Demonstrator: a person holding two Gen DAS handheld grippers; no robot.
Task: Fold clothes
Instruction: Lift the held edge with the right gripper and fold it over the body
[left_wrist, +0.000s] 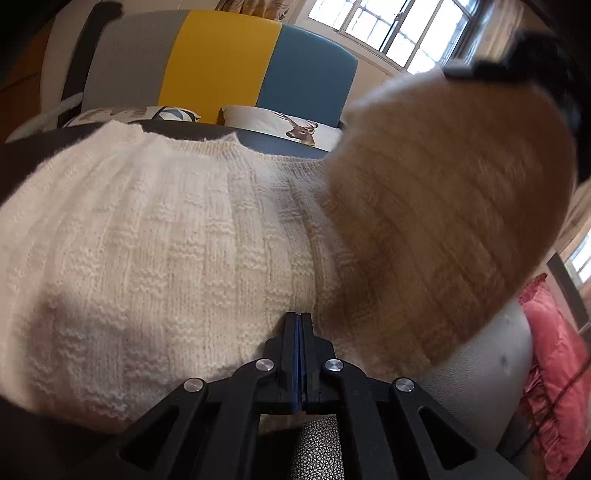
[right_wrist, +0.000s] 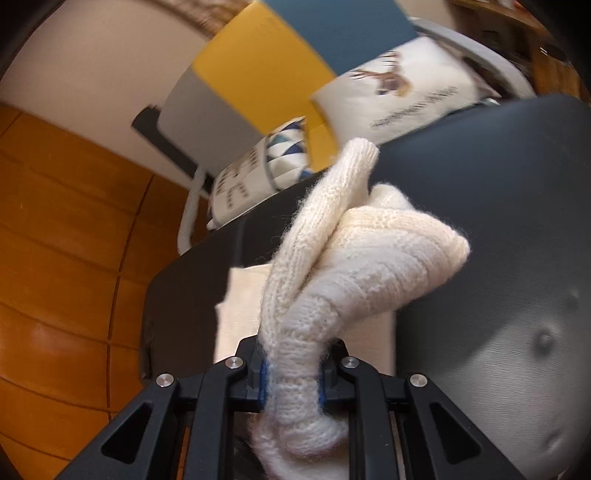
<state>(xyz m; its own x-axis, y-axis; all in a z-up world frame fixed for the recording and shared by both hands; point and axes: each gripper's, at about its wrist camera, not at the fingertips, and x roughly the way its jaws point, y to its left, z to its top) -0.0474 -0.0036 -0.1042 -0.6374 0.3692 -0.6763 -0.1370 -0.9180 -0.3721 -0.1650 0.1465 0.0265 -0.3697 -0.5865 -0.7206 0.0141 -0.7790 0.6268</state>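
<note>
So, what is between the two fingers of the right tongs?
A bunched fold of the cream knitted sweater, clamped by the right tongs, seen in the right wrist view.

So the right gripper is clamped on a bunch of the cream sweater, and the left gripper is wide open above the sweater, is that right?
Not quite. The left gripper is shut, not open: in the left wrist view its fingers meet with nothing between them, over the cream sweater. The right gripper is indeed clamped on a bunch of the sweater.

Cream sweater (left_wrist: 155, 236) on dark bed (right_wrist: 480, 177)
</note>
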